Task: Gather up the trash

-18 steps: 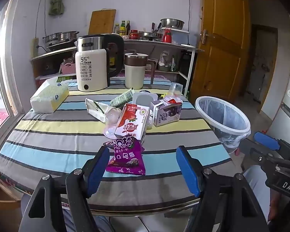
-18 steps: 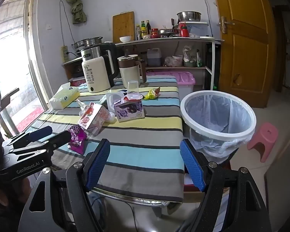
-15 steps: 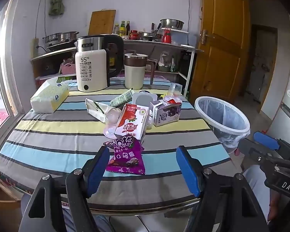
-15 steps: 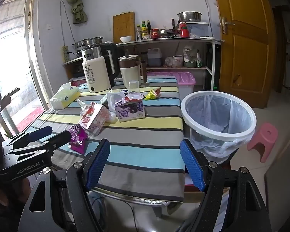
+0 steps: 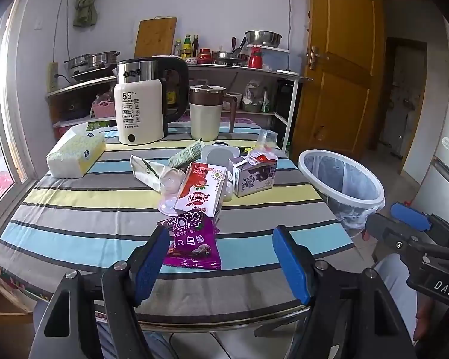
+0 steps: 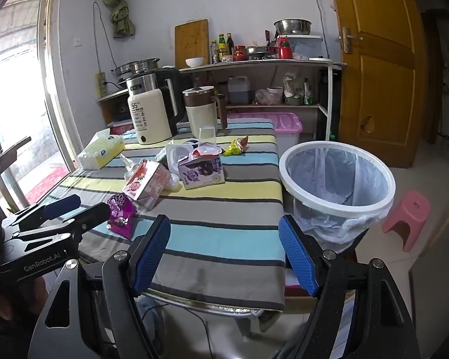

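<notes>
- Left wrist view shows the left claw (image 5: pixel 221 261) with its blue pads spread wide and nothing between them, as in the earlier frame; it hangs over the near edge of the striped-cloth desk (image 5: pixel 74 209).
- Purple snack wrapper (image 5: pixel 193 243) lies flat just beyond the left pad, unmoved.
- Red-and-white strawberry milk carton (image 5: pixel 200 190) and purple-printed drink carton (image 5: pixel 256 176) lie behind it, in the same places.
- Right claw (image 6: pixel 224 257) is likewise wide apart and empty, over the desk's near right corner; no shift shows.
- White-rimmed bin with a clear liner (image 6: pixel 336 176) stands beside the desk's right edge, unchanged.
</notes>
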`<state>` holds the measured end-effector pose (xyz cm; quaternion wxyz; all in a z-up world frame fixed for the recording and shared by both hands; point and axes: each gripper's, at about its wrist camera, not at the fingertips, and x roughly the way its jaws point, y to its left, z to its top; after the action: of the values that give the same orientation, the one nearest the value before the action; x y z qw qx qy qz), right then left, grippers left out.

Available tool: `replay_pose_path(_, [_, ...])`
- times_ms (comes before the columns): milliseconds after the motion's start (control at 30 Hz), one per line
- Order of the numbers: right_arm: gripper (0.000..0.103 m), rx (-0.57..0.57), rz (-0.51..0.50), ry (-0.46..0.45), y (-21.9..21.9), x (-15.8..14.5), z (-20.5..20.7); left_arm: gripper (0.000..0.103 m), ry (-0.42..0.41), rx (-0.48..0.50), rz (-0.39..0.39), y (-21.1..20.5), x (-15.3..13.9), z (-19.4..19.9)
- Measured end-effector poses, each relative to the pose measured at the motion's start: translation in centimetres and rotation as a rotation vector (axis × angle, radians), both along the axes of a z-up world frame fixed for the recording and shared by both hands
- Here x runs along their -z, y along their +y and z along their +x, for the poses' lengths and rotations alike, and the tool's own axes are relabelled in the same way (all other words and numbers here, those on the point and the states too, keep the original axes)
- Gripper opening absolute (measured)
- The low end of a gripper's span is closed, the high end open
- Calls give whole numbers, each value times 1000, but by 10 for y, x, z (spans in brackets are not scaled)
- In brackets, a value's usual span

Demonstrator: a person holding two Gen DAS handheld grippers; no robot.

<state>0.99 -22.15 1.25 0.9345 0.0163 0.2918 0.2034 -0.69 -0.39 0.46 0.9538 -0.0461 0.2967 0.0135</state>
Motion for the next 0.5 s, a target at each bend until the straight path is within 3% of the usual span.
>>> replay_pose_path(500, [75,0,1,1,-1,2,1,71,4,5,-3,-3,1,2])
